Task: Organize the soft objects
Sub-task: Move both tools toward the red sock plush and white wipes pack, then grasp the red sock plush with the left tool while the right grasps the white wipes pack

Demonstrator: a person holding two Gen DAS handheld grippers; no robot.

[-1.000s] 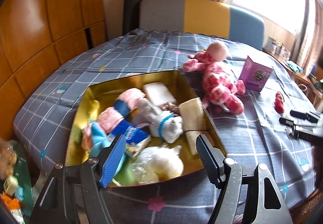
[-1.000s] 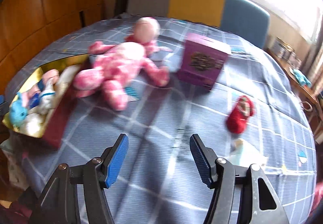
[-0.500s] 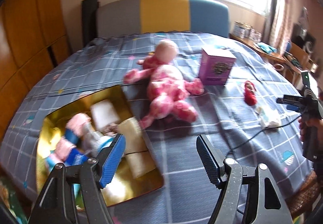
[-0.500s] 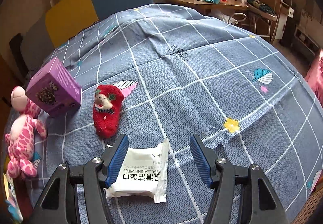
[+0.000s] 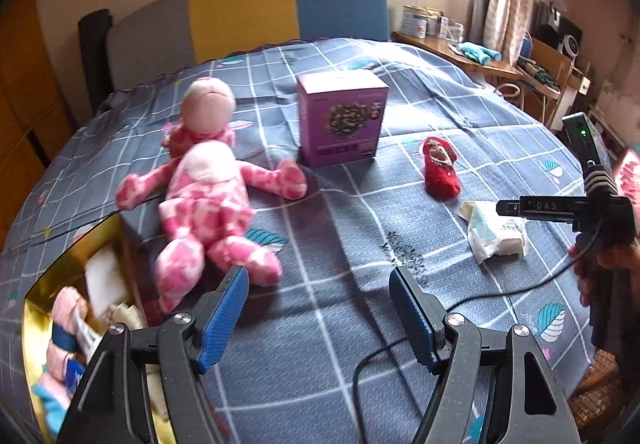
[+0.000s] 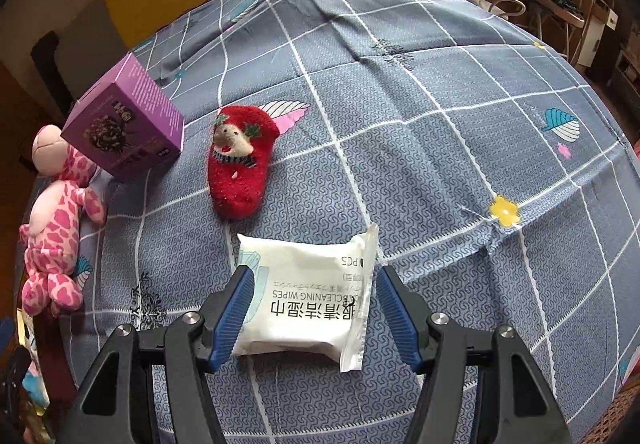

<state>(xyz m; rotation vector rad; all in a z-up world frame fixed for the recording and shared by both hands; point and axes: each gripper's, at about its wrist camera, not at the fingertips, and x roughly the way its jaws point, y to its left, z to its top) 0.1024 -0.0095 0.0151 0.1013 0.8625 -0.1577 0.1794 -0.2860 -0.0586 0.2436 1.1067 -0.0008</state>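
My right gripper (image 6: 314, 278) is open and points down at a white pack of cleaning wipes (image 6: 308, 296), which lies flat between its blue fingers; the pads do not press on it. Just beyond the pack lies a red fuzzy sock (image 6: 240, 160). My left gripper (image 5: 318, 272) hangs open and empty over the grey checked bedspread (image 5: 320, 364), close to the feet of a pink spotted plush toy (image 5: 208, 200). A gold box (image 5: 36, 308) at the far left holds several soft items. The left wrist view also shows the wipes pack (image 5: 496, 236) and the sock (image 5: 440, 172).
A purple carton (image 5: 340, 120) stands upright between the plush and the sock. A black cable (image 5: 500, 296) trails across the bedspread. A person's hand (image 5: 600, 264) holds the right tool at the bed's right edge. A grey, yellow and blue headboard (image 5: 280, 4) is behind; a cluttered desk (image 5: 480, 60) stands at the right.
The left view has swung right, from over the gold box to the plush and the bed's middle. The right gripper has swung across to the wipes pack and now straddles it.
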